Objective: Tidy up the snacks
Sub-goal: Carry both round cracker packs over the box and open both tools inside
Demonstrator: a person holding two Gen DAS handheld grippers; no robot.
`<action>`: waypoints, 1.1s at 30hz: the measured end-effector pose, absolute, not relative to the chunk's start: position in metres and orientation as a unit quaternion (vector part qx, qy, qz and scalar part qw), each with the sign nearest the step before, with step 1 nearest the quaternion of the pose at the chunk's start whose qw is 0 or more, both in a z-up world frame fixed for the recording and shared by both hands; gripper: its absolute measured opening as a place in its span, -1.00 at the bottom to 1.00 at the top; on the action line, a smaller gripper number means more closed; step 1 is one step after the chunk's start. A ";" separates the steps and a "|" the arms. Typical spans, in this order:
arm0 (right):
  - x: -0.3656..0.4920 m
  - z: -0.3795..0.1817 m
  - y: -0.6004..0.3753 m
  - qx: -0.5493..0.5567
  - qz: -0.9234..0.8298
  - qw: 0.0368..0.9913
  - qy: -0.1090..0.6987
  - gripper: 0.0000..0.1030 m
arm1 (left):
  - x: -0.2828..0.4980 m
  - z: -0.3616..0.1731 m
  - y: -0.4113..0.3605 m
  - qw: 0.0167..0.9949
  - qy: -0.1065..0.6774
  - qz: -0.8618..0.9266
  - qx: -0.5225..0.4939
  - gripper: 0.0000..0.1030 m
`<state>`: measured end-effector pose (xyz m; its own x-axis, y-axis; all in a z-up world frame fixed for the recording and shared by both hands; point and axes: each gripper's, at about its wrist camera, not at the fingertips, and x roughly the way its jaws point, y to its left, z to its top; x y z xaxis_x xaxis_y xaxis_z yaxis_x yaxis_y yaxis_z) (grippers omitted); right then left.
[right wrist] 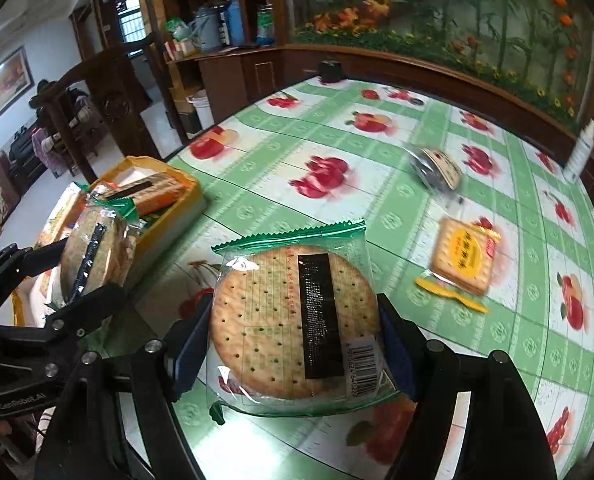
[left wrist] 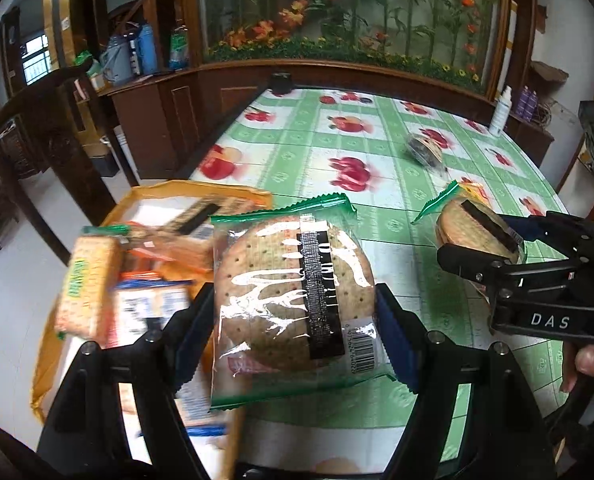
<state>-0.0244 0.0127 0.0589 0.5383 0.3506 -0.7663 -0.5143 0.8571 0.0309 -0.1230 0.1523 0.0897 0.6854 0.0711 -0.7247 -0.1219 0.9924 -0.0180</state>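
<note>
- My left hand-held gripper (left wrist: 295, 312) is pinching a round cracker pack (left wrist: 293, 292) by its two side edges, barcode end toward the camera. I hold it raised, beside the yellow box (left wrist: 49, 344) at the near left corner of the bench (left wrist: 337, 152).
- The box already carries several packs: a square cracker pack (left wrist: 87, 284) stands tilted at its near side, and a long pack lies across the far end. I judge it to be the collecting bin, which is why the left pack is carried toward it.
- My right hand-held gripper (right wrist: 293, 332) is pinching a second round pack (right wrist: 297, 320) in the same way, across its width. It is raised over the bench, right of the box and apart from it.
- I judge the side grip suits these packs: the film is slippery, and the pads bear on the cracker's rim rather than its flat face, which should spare it from cracking.
- Two snacks are not yet gathered: a yellow square pack (right wrist: 463, 258) lying flat toward the right, and a dark blurred packet (right wrist: 437, 172) farther back. They lie apart from each other.
- My judgement: the task is partly done; both held packs await placing in the box.
</note>
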 end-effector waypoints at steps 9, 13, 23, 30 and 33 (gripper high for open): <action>-0.032 0.069 0.074 -0.126 0.307 0.856 0.396 0.48 | -0.162 0.100 0.216 0.917 0.381 0.105 -0.055 0.50; -0.035 0.065 0.113 -0.139 0.343 0.839 0.398 0.48 | -0.178 0.098 0.243 0.912 0.382 0.134 -0.063 0.50; -0.049 0.042 0.197 -0.172 0.401 0.806 0.401 0.48 | -0.197 0.069 0.286 0.891 0.408 0.181 -0.081 0.50; -0.046 0.033 0.199 -0.135 0.421 0.791 0.423 0.56 | -0.196 0.056 0.294 0.884 0.415 0.200 -0.083 0.51; -0.047 0.041 0.188 -0.114 0.420 0.794 0.424 0.57 | -0.195 0.055 0.296 0.881 0.416 0.208 -0.087 0.58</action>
